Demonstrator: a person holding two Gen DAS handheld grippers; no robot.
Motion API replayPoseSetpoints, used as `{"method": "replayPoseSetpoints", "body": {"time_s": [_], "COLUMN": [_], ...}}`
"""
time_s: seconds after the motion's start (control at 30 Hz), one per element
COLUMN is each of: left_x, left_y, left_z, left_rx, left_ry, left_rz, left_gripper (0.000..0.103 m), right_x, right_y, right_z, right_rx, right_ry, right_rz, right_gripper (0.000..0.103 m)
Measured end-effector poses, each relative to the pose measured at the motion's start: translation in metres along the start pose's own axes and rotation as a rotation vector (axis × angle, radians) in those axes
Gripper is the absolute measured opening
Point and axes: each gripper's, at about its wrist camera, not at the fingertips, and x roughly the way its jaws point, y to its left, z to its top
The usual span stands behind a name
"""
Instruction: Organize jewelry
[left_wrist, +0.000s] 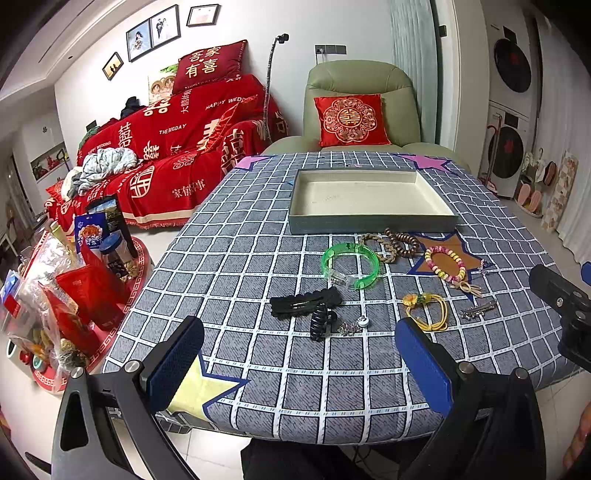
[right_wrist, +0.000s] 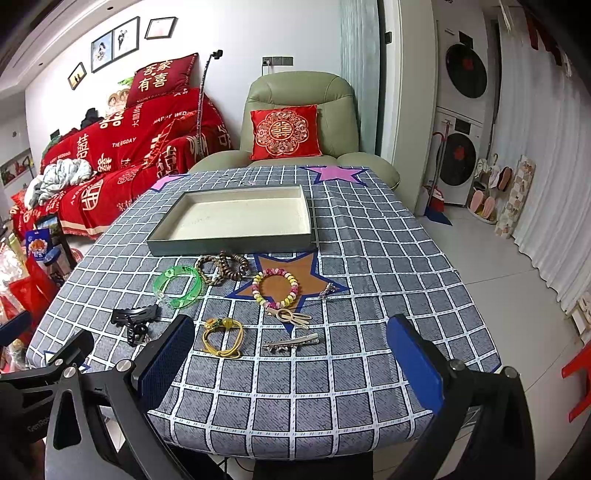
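Nearest: both pairs of my jaws, left gripper (left_wrist: 299, 363) and right gripper (right_wrist: 290, 363), spread wide and holding nothing, poised over the near edge of the grey checked worktop (right_wrist: 369, 332).
Landmark: shallow grey tray with a cream lining (right_wrist: 236, 216), far side of the worktop, nothing in it, so I judge no sorting has begun.
Just before the tray: translucent green plastic bangle (left_wrist: 351, 264), braided tan bracelet (left_wrist: 376, 245) and dark wooden bead bracelet (left_wrist: 400, 242) touching each other, pastel beaded bracelet (right_wrist: 275, 288) on a brown star patch.
Nearer me than those: yellow cord hair tie (right_wrist: 223, 338), silver metal hair clip (right_wrist: 290, 343), beige openwork clip (right_wrist: 291, 317), black claw clip (left_wrist: 319, 321) against a flat black scalloped clip (left_wrist: 304, 301).
Why so: pieces lie singly and flat, which I judge leaves room for jaws around each.
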Motion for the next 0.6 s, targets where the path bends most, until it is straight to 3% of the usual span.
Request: {"method": "replayPoseSetpoints", "body": {"time_s": [0.6], "left_x": [0.0002], "left_y": [0.0005], "left_z": [-0.0049], "left_rx": [0.003], "left_ry": [0.005], "left_rz": [0.0], "left_gripper": [0.103], "right_x": [-0.0003], "right_y": [0.0001], "right_z": [-0.0002], "right_rx": [0.0], "right_ry": [0.002], "right_rz": [0.0], "right_gripper": [0.103]}}
